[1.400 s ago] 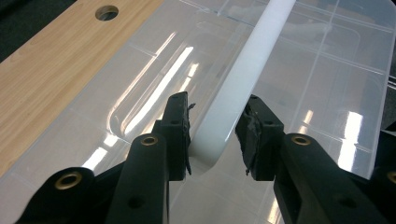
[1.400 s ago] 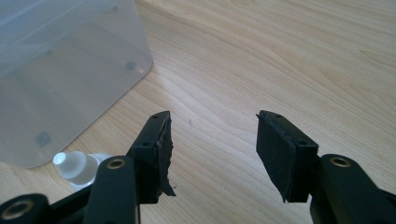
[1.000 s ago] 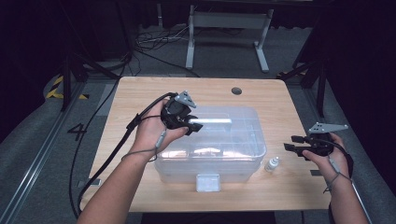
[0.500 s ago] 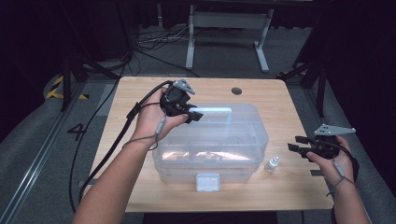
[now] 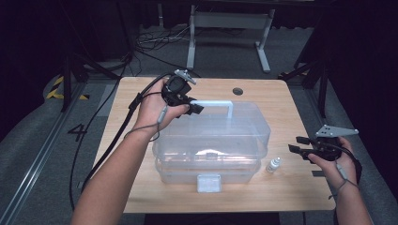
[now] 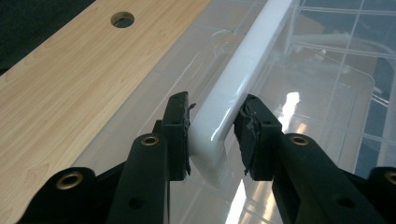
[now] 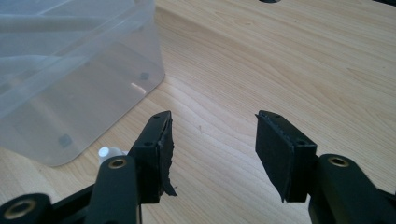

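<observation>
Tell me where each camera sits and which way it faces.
High view: above the near table edge, looking forward and down on the clear plastic lidded box; both forearms, left claw, right claw.
Left gripper view: on the left claw, looking along the box's white plastic handle between its jaws.
Right gripper view: on the right claw, facing the light wooden table, jaws apart.
Shared: all three views show the box.
</observation>
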`<state>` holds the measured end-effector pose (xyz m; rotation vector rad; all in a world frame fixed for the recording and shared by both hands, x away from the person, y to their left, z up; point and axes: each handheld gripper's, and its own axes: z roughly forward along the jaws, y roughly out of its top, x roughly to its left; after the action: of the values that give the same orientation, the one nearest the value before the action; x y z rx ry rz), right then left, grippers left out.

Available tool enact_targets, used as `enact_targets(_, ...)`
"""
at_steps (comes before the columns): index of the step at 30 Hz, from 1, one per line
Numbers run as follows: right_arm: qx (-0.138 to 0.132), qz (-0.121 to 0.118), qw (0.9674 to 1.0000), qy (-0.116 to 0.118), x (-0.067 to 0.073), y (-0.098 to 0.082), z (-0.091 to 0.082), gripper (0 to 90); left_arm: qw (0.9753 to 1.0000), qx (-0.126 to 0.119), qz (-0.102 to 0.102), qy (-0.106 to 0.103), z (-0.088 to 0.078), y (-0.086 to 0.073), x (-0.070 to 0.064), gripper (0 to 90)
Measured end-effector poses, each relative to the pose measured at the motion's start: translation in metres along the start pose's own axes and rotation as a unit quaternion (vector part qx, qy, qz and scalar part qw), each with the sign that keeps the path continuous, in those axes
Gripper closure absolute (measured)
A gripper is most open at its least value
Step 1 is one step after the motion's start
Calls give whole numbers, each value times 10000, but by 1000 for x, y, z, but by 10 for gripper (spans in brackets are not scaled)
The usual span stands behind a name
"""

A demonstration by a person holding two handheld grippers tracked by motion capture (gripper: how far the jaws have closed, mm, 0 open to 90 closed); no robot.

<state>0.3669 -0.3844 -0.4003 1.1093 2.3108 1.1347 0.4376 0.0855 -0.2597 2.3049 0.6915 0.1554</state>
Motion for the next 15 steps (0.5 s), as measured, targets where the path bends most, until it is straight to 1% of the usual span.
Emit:
enact_targets(4, 0, -14, 10000, 66, 4, 3, -2, 476, 10000, 46, -19, -42, 0, 4, 4, 667)
enact_targets(6, -56, -48, 10000, 60, 7, 5, -5, 481, 9999, 78, -44, -67, 0, 6, 7, 669)
enact_targets(12, -129, -149, 9997, 120, 15, 11, -9, 495, 9998, 181, -64, -13, 1, 12, 11, 670)
enact_targets(15, -112, -182, 9996, 206, 20, 14, -11, 549, 9998, 208, -61, 11, 1, 13, 12, 671)
